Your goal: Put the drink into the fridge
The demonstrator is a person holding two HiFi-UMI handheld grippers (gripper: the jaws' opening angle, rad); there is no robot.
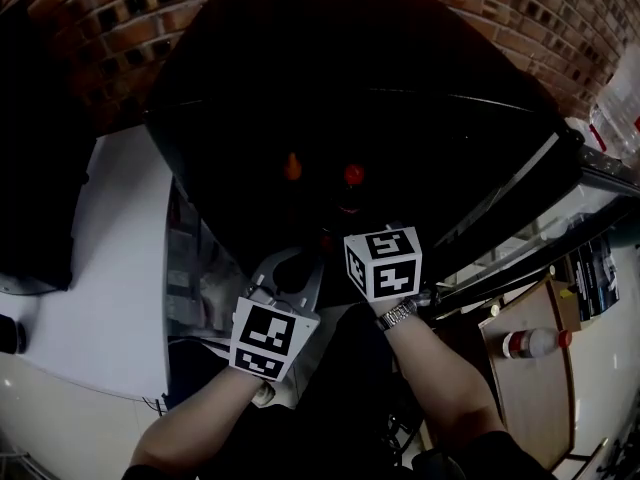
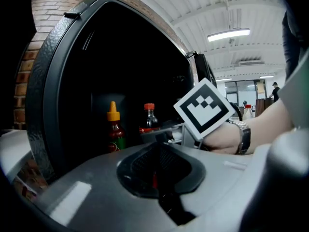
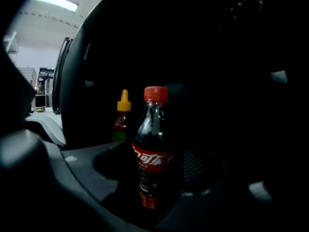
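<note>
In the head view both grippers reach toward the open black fridge (image 1: 400, 88), whose door (image 1: 540, 183) swings out to the right. The left gripper (image 1: 290, 268) sits low at the fridge's front edge, and the right gripper (image 1: 355, 230) is just beside it, pointing inward. The cola bottle (image 1: 352, 176) shows its red cap inside the dark opening, with an orange-capped sauce bottle (image 1: 292, 166) to its left. A white counter (image 1: 110, 298) lies left of the fridge. On the right, a clear bottle (image 1: 535, 343) lies on a brown board (image 1: 525, 398).

In the left gripper view its grey jaws meet with nothing between them. Beyond them the sauce bottle stands in the fridge and the cola bottle is beside the right gripper's marker cube.

In the right gripper view the cola bottle stands upright, clamped between the dark jaws. The sauce bottle is behind it to the left. Whether the cola's base rests on a shelf cannot be told.
</note>
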